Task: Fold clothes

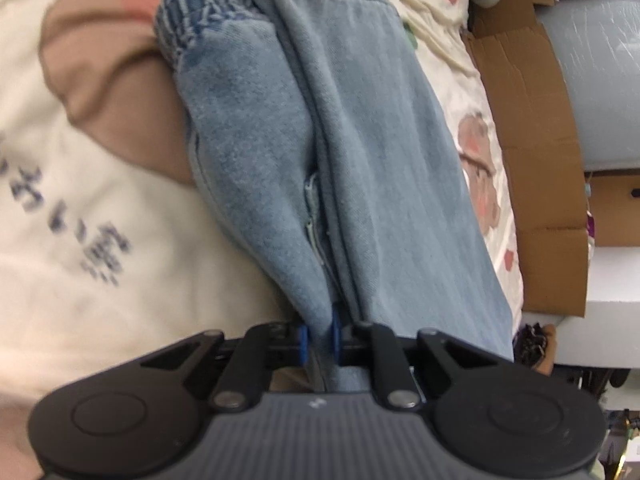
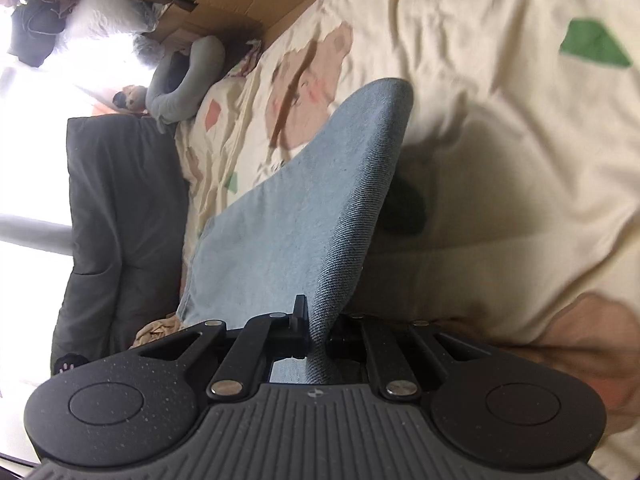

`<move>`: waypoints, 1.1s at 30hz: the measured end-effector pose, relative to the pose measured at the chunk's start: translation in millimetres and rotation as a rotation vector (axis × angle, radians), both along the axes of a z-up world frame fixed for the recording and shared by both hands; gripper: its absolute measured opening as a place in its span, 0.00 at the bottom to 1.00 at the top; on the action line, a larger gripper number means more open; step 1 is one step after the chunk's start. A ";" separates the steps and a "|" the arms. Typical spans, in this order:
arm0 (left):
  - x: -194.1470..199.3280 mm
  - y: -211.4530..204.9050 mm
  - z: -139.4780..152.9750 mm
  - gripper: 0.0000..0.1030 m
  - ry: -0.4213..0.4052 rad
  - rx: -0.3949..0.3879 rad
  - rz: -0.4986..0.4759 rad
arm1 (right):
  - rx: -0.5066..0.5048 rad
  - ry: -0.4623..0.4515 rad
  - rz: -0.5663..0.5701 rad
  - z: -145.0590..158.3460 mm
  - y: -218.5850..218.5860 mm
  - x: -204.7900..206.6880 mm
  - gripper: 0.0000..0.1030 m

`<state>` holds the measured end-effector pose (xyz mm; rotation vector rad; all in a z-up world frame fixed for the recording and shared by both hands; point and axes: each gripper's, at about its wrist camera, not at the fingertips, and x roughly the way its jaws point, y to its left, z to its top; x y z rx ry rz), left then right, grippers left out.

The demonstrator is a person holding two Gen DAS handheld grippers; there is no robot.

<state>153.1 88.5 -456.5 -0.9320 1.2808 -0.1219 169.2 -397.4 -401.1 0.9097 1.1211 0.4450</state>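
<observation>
Light blue denim pants (image 1: pixel 340 152) hang lengthwise over a cream bedsheet (image 1: pixel 80 272) printed with bears. Their elastic cuffs (image 1: pixel 192 24) lie at the far end in the left wrist view. My left gripper (image 1: pixel 320 336) is shut on the near edge of the pants, between its blue pads (image 1: pixel 303 340). In the right wrist view my right gripper (image 2: pixel 316 332) is shut on another edge of the same pants (image 2: pixel 304 220), which rise as a lifted flap above the sheet (image 2: pixel 500 128) and cast a shadow on it.
Flattened brown cardboard (image 1: pixel 532 160) lines the bed's edge, with a grey padded surface (image 1: pixel 600 72) beyond. In the right wrist view a dark grey cushion (image 2: pixel 120 220), a grey neck pillow (image 2: pixel 188 80) and a bright window lie at the left.
</observation>
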 end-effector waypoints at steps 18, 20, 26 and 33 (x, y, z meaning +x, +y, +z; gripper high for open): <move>-6.8 -73.4 -15.5 0.11 0.043 -0.093 -0.202 | -0.124 0.007 -0.116 5.6 -78.9 -0.6 0.05; -8.7 -72.5 -16.3 0.11 0.055 -0.080 -0.220 | -0.132 0.040 -0.114 -9.7 -80.9 -2.0 0.06; -9.6 -71.1 -6.3 0.10 0.067 -0.044 -0.289 | -0.062 0.141 -0.173 -45.2 -93.0 -18.6 0.18; -9.1 -76.4 18.5 0.08 0.023 -0.035 -0.349 | -0.006 0.145 -0.163 -53.1 -99.1 -42.5 0.25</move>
